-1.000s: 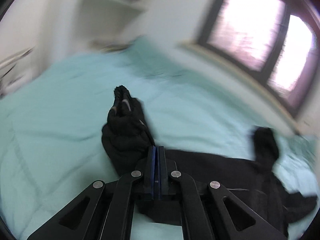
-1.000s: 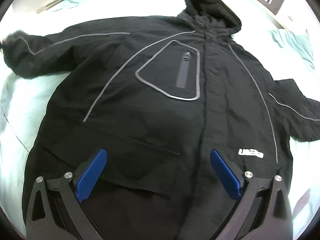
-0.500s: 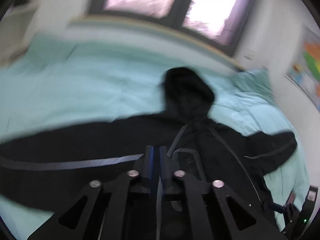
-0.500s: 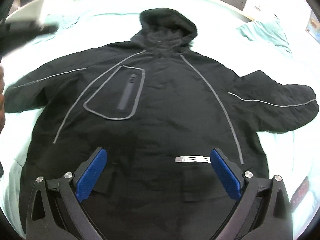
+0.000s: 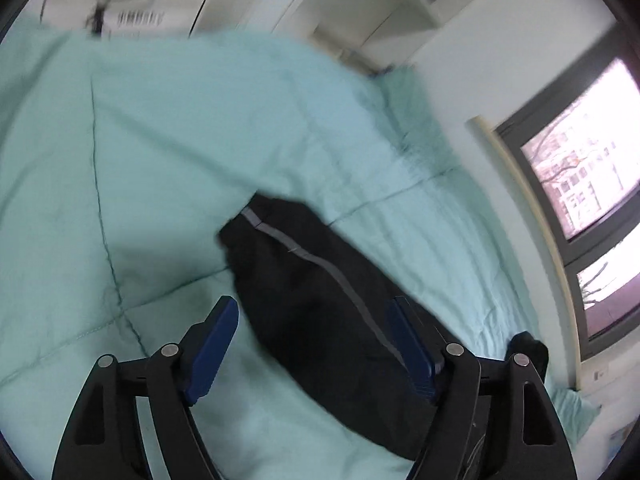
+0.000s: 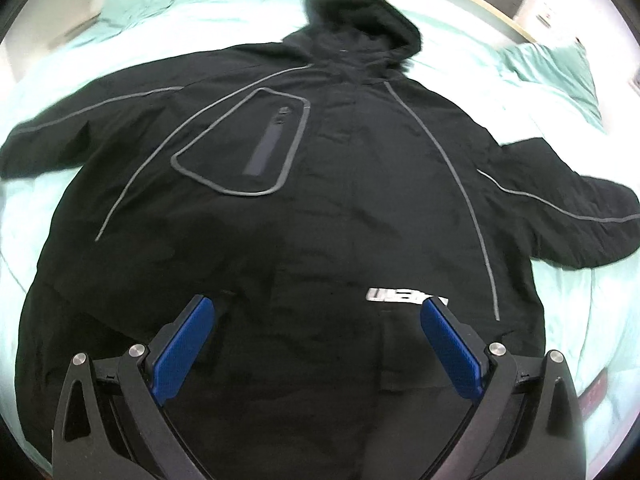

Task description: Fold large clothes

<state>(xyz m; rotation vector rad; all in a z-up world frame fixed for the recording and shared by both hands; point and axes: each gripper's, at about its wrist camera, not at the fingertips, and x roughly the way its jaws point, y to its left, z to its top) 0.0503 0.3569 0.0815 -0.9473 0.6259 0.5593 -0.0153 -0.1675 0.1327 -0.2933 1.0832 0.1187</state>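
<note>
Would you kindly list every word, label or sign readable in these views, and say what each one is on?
White logo low on the front of the black jacket: letters there, too blurred and distorted to read.
Barcode-like stripes on the white surface beyond the bed: illegible.
Nothing else carries text.

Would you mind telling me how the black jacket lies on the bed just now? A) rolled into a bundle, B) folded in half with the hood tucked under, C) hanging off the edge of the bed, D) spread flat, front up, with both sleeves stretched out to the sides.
D: in the right wrist view the jacket lies flat and front up on the bed, hood at the far end, a sleeve reaching out on each side.
</note>
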